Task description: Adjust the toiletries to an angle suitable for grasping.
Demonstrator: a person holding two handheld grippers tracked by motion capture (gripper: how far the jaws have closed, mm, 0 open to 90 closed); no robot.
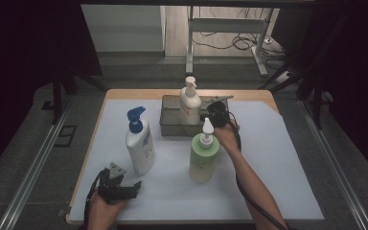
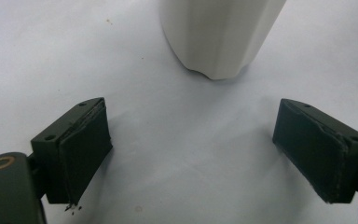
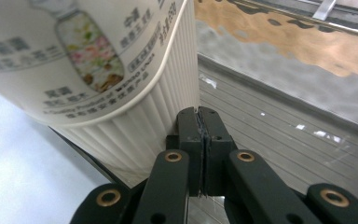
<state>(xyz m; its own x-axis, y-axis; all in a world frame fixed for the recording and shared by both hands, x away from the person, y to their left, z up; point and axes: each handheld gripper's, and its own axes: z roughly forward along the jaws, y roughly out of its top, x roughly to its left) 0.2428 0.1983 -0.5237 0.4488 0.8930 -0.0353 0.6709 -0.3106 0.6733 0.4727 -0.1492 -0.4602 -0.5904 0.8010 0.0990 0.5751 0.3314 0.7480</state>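
While jaws meet, hand-held gripper (image 3: 199, 135), touching cream bottle (image 3: 88, 60).

Your left gripper (image 2: 193, 154) is w/ jaws wide apart, one black pad at lower left, the other at lower right, and nothing is between them. Below them is the pale sheet (image 2: 51, 56), w/ some small dark crumbs near the left pad. Straight ahead, at top centre, stands the bottom part of a white bottle (image 2: 221, 35); its base rests on the sheet. The bottle is near the jaws but apart, not touching either pad.
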